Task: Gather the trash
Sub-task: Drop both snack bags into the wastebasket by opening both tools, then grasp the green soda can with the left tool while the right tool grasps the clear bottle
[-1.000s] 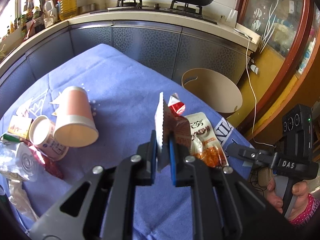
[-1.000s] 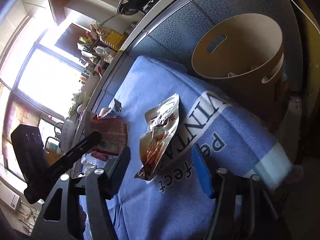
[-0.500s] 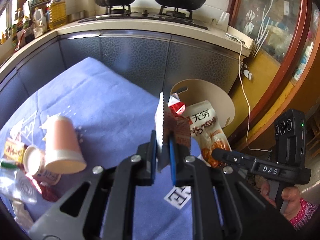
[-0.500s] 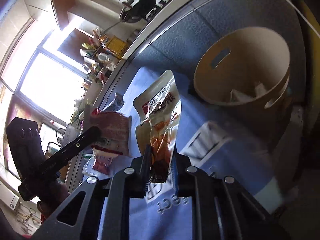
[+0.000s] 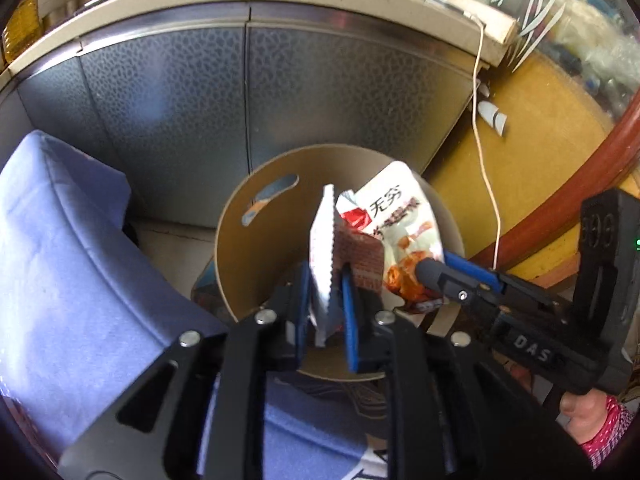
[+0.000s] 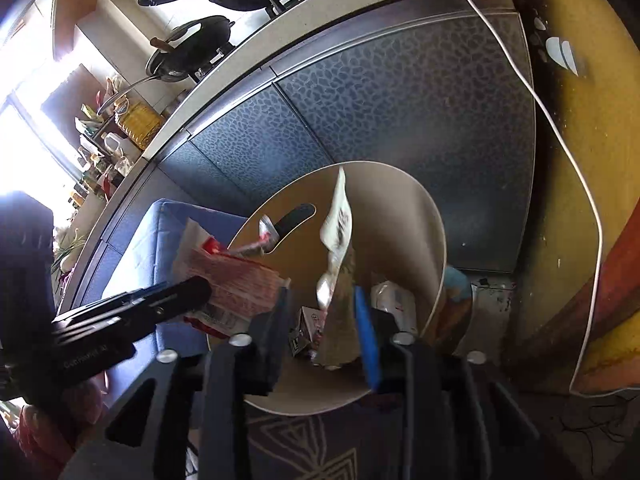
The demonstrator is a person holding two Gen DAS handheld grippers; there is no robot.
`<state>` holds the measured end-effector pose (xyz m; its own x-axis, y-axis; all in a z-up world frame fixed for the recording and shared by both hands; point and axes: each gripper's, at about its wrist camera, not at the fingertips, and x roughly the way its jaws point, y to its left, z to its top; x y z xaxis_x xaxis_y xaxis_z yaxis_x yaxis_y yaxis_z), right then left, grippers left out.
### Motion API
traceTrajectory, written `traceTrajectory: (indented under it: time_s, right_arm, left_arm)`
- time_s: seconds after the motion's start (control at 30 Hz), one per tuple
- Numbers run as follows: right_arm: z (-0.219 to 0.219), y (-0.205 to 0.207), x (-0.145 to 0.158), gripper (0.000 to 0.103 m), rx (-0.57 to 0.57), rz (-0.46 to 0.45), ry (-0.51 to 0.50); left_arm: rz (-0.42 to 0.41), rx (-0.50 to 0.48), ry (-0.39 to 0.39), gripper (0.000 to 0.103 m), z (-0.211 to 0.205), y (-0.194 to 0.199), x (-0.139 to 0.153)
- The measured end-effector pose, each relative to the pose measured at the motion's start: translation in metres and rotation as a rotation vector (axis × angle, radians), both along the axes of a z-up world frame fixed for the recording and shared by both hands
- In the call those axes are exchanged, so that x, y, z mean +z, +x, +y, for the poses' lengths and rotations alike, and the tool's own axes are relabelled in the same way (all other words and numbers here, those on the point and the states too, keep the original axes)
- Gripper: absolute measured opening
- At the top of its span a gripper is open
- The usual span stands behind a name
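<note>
A round tan bin stands on the floor beside the table, and both grippers hang over its mouth. My left gripper has a red-brown wrapper with a white serrated edge standing between its blue pads. Its jaws are opening, and a gap shows at the right pad. My right gripper is opening too. The white and orange snack bag hangs loose between its fingers, edge-on, over the bin. The left wrist view shows that bag at the right gripper's tips.
The blue cloth-covered table lies to the left of the bin. Grey cabinet fronts stand behind it, under a counter with pans. A white cable hangs at the right. A small carton lies inside the bin.
Both grippers moved from over the table to above the bin. The right one closed on the snack bag, lifted it off the cloth and now spreads again. The left pads have parted from the wrapper.
</note>
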<state>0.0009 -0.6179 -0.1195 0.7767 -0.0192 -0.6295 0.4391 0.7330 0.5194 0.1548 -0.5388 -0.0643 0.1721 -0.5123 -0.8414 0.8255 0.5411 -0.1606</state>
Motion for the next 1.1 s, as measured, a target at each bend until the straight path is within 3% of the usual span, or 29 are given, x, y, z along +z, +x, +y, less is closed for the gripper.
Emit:
traceTrajectory:
  time_s: [0.03,0.07,0.3,0.53,0.73,0.9,1.1]
  right_arm:
    - [0.0,0.002,0.001,0.068,-0.005,-0.006,-0.019]
    - [0.002,0.003,0.002,0.072,-0.011,-0.012,-0.045]
    - [0.005,-0.008,0.017,0.072,-0.03,-0.058,-0.079]
    - [0.039,-0.012,0.048,0.069,0.035,-0.089,-0.09]
    - [0.104,0.007,0.072,0.057,0.208,-0.121,-0.127]
    - [0.172,0.034,0.078,0.056,0.366,-0.112,-0.139]
    - [0.26,0.054,0.08,0.055,0.534,-0.096,-0.171]
  left_arm:
    - [-0.001,0.005,0.017,0.027,-0.004,0.001,-0.005]
    - [-0.008,0.014,0.02,0.03,-0.005,0.002,-0.007]
    - [-0.06,0.048,-0.046,0.03,0.008,-0.007,0.014]
    - [-0.138,0.095,-0.166,0.03,0.066,-0.039,0.058]
    - [-0.228,0.191,-0.224,0.03,0.172,-0.065,0.073]
    - [-0.234,0.306,-0.19,0.03,0.273,-0.074,0.061]
    - [-0.216,0.517,-0.145,0.03,0.412,-0.084,0.038]
